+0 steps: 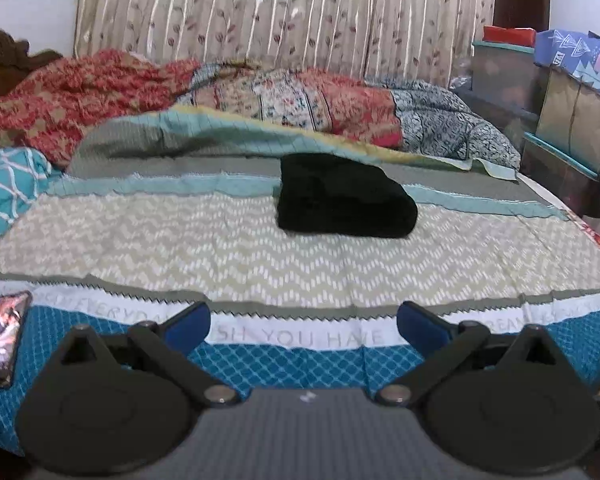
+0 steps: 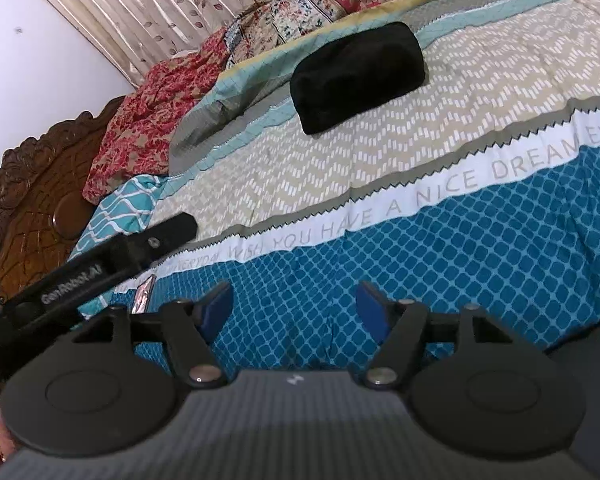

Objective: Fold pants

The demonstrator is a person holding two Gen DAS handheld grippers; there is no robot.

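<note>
The black pants (image 1: pixel 346 198) lie folded into a thick compact bundle on the beige zigzag band of the bedspread (image 1: pixel 204 248), well beyond both grippers. In the right wrist view the same bundle of pants (image 2: pixel 358 76) sits at the upper middle. My left gripper (image 1: pixel 303 326) hangs over the near blue-patterned edge of the bed, jaws wide open with nothing between its blue pads. My right gripper (image 2: pixel 294 312) is open too, empty, above the blue diamond pattern. The left gripper's black body (image 2: pixel 112 256) shows at the left of the right wrist view.
A phone (image 1: pixel 2 338) with a lit screen lies at the bed's near left edge. Crumpled red and floral quilts (image 1: pixel 260 96) pile along the far side before a curtain. Storage boxes (image 1: pixel 540 92) stack at the right. A carved wooden headboard (image 2: pixel 40 192) stands at the left.
</note>
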